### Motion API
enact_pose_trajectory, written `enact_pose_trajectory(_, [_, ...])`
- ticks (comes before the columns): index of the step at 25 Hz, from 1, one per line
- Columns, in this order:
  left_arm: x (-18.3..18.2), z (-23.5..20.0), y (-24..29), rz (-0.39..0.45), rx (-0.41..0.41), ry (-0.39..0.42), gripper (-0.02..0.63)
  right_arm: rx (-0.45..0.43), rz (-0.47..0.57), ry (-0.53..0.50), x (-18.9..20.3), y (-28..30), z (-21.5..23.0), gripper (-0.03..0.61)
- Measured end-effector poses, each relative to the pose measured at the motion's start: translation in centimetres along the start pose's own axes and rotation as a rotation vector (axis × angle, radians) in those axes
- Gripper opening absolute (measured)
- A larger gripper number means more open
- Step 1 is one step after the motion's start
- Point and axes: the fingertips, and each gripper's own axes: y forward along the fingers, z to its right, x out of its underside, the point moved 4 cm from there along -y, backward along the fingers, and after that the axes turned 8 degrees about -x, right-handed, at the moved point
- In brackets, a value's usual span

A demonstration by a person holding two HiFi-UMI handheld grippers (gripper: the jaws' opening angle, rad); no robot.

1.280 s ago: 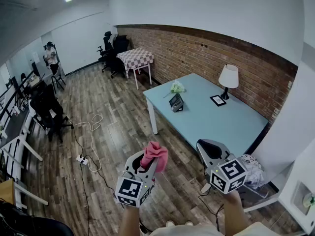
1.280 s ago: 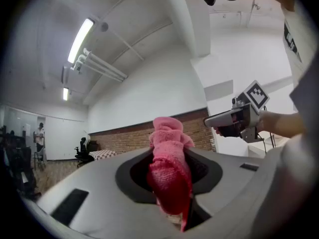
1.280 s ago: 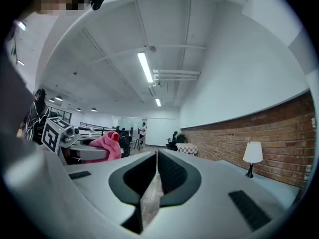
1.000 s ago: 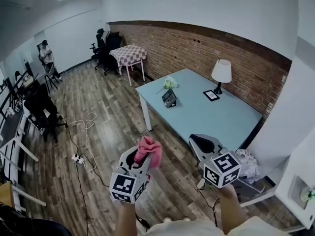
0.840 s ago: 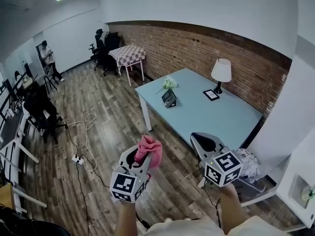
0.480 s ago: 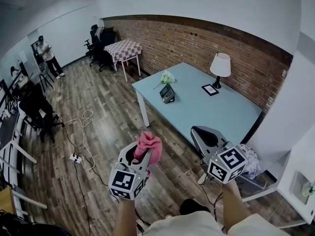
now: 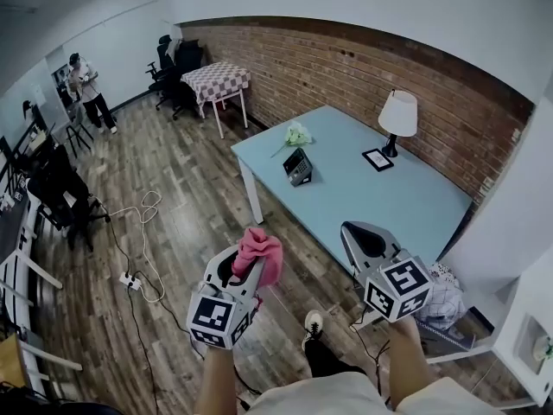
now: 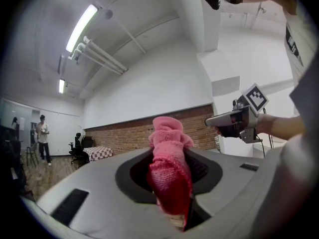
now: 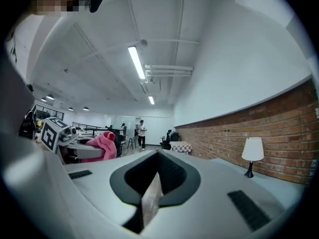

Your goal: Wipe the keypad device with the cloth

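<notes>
Moved: a shoe [image 7: 313, 322] now shows on the floor short of the table [image 7: 406, 210], where none showed before, so the person looks to be mid-stride toward it. Both grippers keep much the same raised pose.
Unchanged: the things on the table sit as they did, and the cloth [image 7: 259, 252] is carried as before.
Left gripper [image 7: 244, 268]: clamped on the pink cloth, which bunches up out of the jaws. It is held over the floor, off the table's near long edge.
Right gripper [image 7: 365, 240]: jaws together with nothing between them, just off the same near edge.
Keypad device [image 7: 298, 166]: on the table toward its left end, well apart from both grippers, untouched.
Other things on the table: flowers [image 7: 296, 134] at the left end beyond the device; a lamp [image 7: 398, 115] and a small frame [image 7: 378, 159] along the far edge by the brick wall.
Step in hand: the approach, by my reading; wiping has not begun.
Next move calls for: closing on the table's left end and lowering the cloth onto the device's face. The empty right gripper may need to steady the device.
</notes>
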Motion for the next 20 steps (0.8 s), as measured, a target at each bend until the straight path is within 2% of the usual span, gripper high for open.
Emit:
enact_pose_trajectory(12, [2.0,-6.4,16.7,-0.041,-0.017,-0.016,0.153,0.027,-0.046,0.024,1.9,12.5,13.8,0.016])
enact_pose_trajectory(20, [2.1,-8.8,25.9,-0.050,-0.018,0.013,0.153,0.055,-0.098,0.039,2.9,18.0,21.2,0.017])
